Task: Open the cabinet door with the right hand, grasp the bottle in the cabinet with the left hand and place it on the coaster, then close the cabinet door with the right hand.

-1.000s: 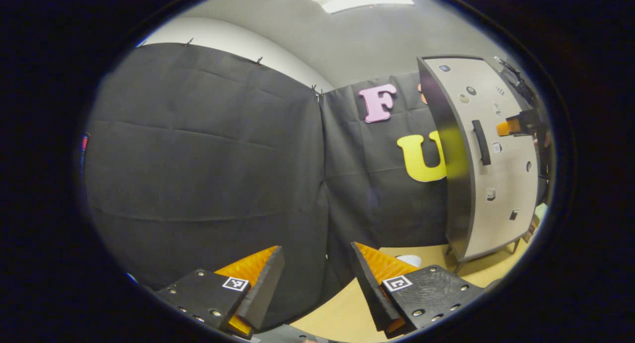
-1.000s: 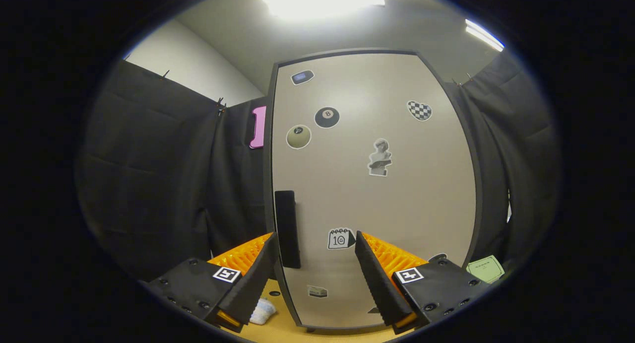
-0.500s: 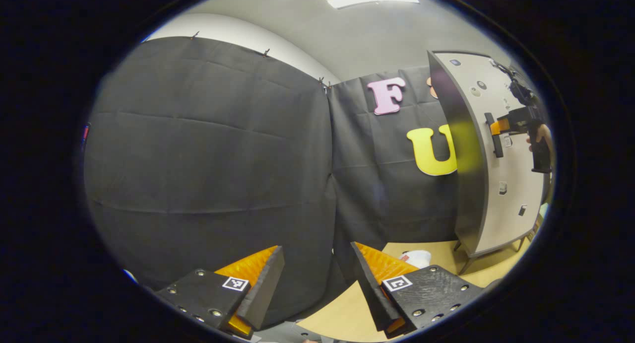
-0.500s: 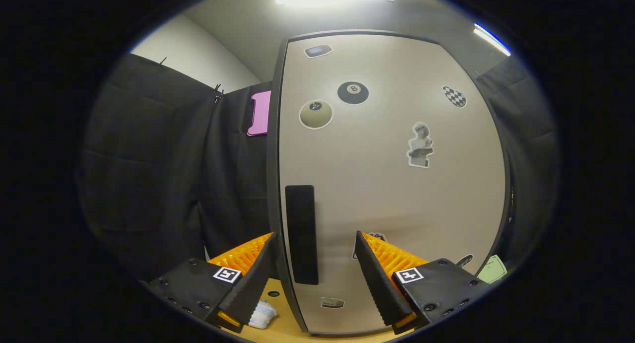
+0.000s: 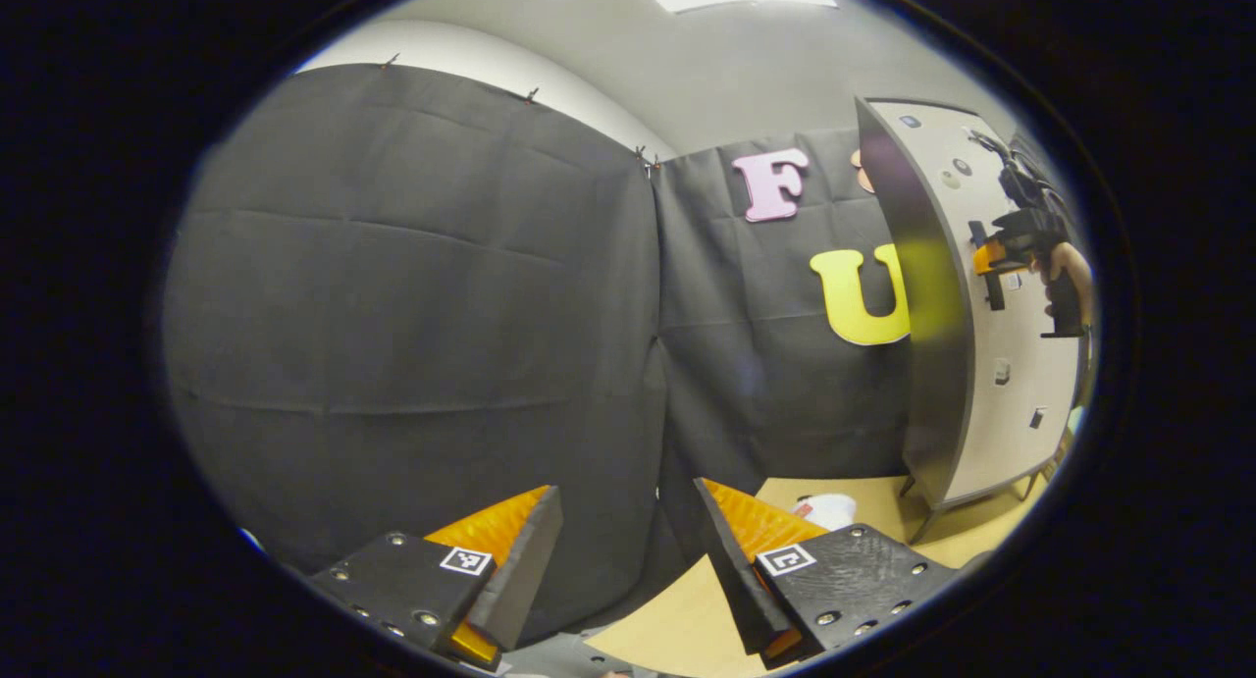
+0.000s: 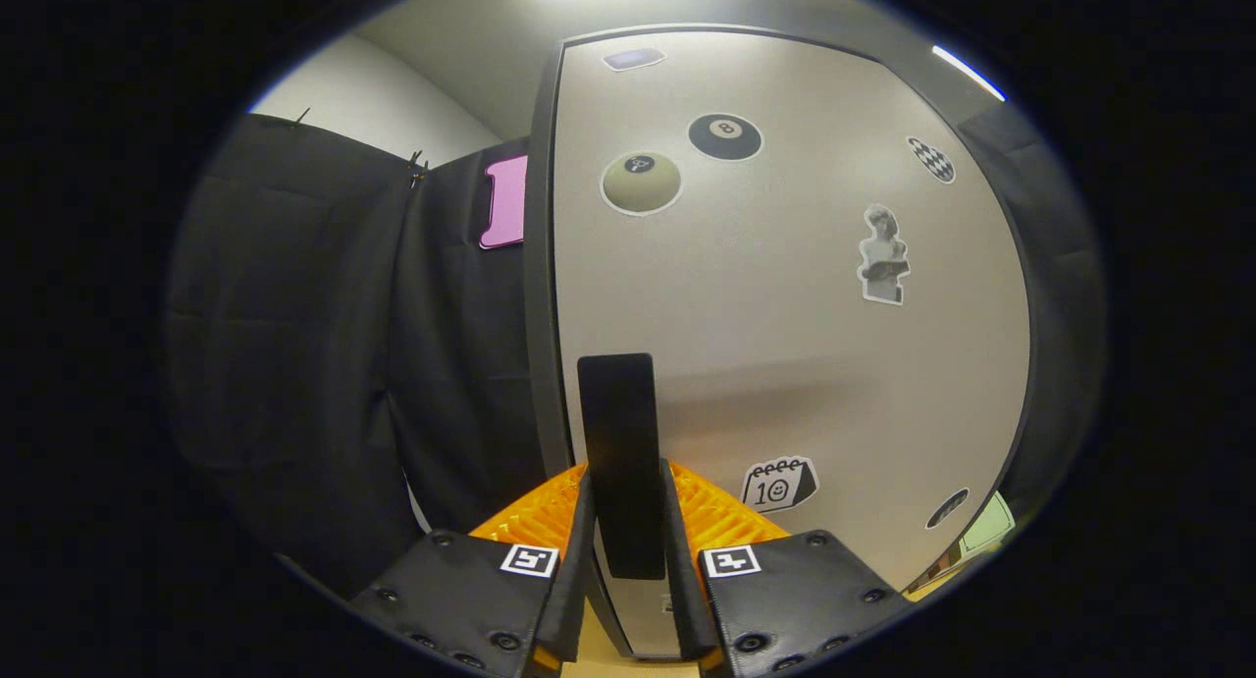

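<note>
In the right gripper view, the right hand-held gripper is seen at the bottom centre of the frame, its two fingers brought together on the black vertical handle of the cabinet door — one finger is pressed on each side of the bar, near its lower end. The door fills the centre and right of that frame; it is pale, dark-edged and dotted with stickers, and it is seen closed, flush with the cabinet's dark side.

In the left gripper view, the left hand-held gripper is shown at the bottom of the frame with its fingers wide apart and nothing between them. Behind its right-hand finger a strip of the tan worktop is visible, with a small white object lying on it — what that object is cannot be told. At the right edge of that frame the cabinet is seen standing on the worktop, and the right hand-held gripper, held by a hand, is seen at the handle.
</note>
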